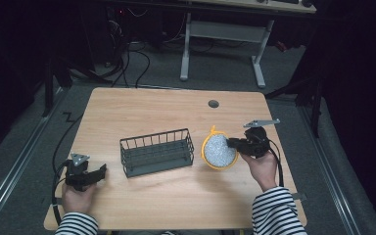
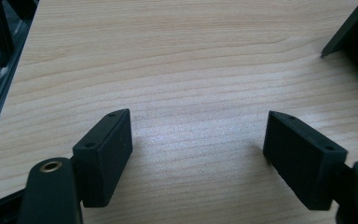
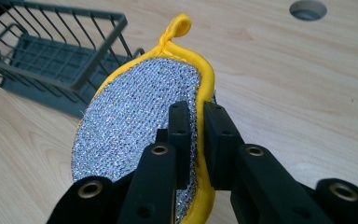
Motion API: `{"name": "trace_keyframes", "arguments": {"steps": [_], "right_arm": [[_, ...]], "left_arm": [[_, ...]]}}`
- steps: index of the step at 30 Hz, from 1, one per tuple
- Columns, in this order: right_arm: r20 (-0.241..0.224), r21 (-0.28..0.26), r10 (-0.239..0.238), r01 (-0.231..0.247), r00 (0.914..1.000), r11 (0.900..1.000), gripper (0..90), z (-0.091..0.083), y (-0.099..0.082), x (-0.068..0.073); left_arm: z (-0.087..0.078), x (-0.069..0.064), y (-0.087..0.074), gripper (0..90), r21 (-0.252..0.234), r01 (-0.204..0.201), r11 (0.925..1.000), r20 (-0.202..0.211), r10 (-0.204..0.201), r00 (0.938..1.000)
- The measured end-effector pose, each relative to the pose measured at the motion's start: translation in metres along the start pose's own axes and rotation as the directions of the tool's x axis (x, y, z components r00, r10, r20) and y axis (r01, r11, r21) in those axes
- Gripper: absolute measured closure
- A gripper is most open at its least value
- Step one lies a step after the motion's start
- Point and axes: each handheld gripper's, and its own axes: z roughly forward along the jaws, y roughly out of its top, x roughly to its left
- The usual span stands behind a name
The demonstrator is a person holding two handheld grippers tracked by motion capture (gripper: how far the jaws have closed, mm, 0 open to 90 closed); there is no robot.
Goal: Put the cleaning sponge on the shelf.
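Note:
A round silver scrubbing pad with a yellow rim and a small yellow loop hangs just above the table, right of centre. My right gripper is shut on its edge; in the right gripper view the two jaws pinch the yellow rim of the pad at the gripper. A dark wire basket stands on the table's middle, left of the pad, and its corner appears beyond the pad. My left gripper rests near the table's front left corner, open, with bare wood between its jaws.
The wooden table has a round cable hole at the back right. Cables trail off the table's left side. A white-legged desk frame stands on the floor behind. A dark basket corner shows at the upper right.

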Motion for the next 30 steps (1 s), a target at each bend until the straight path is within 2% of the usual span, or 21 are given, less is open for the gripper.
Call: {"name": "trace_keyframes", "arguments": {"steps": [15,30], "right_arm": [[-0.034,-0.048,-0.05,0.049,0.9981,0.9976,82.2,-0.006,0.034,0.016],[-0.068,-0.057,-0.085,0.081,0.9941,0.9951,82.3,0.01,0.066,0.036]], "left_arm": [[0.0,0.0,0.0,24.2,0.0,0.0,1.0,0.001,0.0,1.0],[0.0,0.0,0.0,24.2,0.0,-0.003,1.0,0.003,0.003,1.0]]}}
